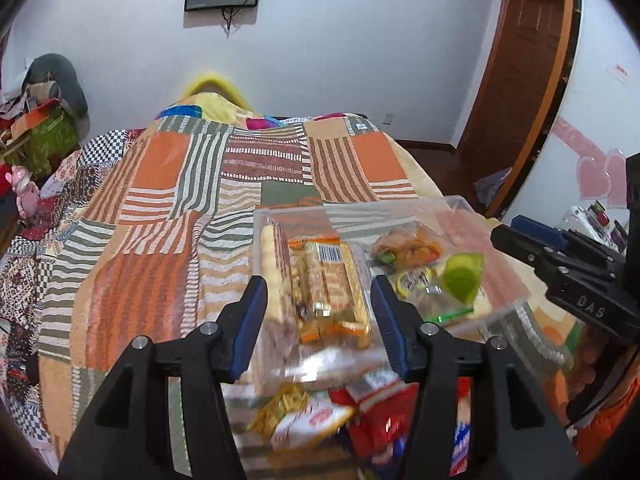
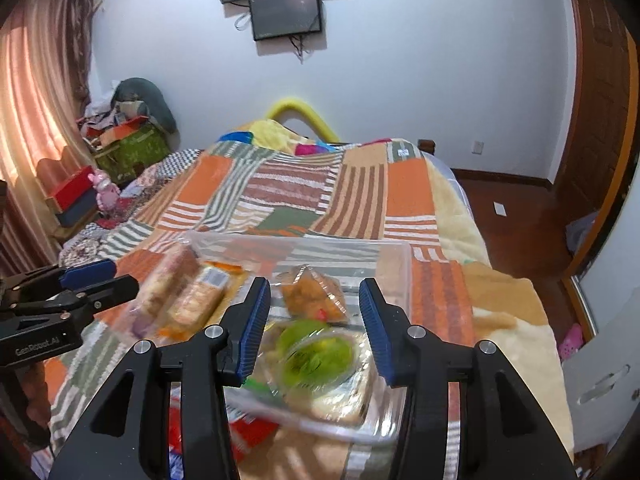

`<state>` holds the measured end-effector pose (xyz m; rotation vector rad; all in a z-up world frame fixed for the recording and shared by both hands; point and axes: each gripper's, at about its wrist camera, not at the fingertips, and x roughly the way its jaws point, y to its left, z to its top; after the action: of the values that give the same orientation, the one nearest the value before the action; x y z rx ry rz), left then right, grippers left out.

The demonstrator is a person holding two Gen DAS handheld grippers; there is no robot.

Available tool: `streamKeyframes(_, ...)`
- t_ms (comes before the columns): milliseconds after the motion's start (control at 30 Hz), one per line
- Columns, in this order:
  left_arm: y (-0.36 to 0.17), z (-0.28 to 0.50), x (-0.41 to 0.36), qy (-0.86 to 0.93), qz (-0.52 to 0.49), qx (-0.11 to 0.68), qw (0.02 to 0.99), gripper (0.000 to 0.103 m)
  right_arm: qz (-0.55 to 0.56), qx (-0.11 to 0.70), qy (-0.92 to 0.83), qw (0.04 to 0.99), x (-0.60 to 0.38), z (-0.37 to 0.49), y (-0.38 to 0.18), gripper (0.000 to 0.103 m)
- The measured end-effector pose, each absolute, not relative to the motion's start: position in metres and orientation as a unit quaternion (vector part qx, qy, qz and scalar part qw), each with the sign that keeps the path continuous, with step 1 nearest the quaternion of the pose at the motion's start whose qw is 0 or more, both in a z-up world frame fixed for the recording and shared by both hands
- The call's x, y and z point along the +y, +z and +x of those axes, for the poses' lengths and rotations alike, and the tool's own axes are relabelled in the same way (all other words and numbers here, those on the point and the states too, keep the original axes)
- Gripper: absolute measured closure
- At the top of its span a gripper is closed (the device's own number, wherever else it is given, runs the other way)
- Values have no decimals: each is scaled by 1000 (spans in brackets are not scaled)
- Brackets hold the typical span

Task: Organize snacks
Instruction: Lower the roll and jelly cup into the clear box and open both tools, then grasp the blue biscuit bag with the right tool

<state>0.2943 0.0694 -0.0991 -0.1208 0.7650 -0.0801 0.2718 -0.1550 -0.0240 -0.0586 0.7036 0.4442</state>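
Blue-padded jaws of the left gripper [image 1: 318, 322] and right gripper [image 2: 314, 330] both stand partly apart, gripping nothing. Beneath them, on the patchwork bedspread [image 1: 160, 216], a clear plastic box [image 1: 476, 206] already contains wrapped snacks. Loose red and white snack packets [image 1: 372, 416] lie nearer, apparently unsorted; collecting one seems next.

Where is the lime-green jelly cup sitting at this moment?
The lime-green jelly cup lies inside the clear plastic bin on the patchwork bedspread, in the bin's right half in the left wrist view, beside the orange-wrapped cracker pack.
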Motion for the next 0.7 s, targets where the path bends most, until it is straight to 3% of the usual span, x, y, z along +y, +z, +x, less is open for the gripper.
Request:
streamKeyframes(100, -98, 272, 71, -40, -51, 373, 926, 45, -19, 343, 231, 910, -155, 252, -23, 50)
streamKeyframes(233, -104, 247, 76, -40, -50, 379, 923, 40, -19, 352, 256, 900, -150, 230, -29, 48)
streamKeyframes(400, -121, 223, 82, -37, -54, 399, 915, 40, -27, 370, 269, 889, -135, 204, -44, 36)
streamKeyframes(700, -158, 190, 95, -36, -80, 433, 897, 40, -29, 426, 288, 857, -103, 196, -77, 28)
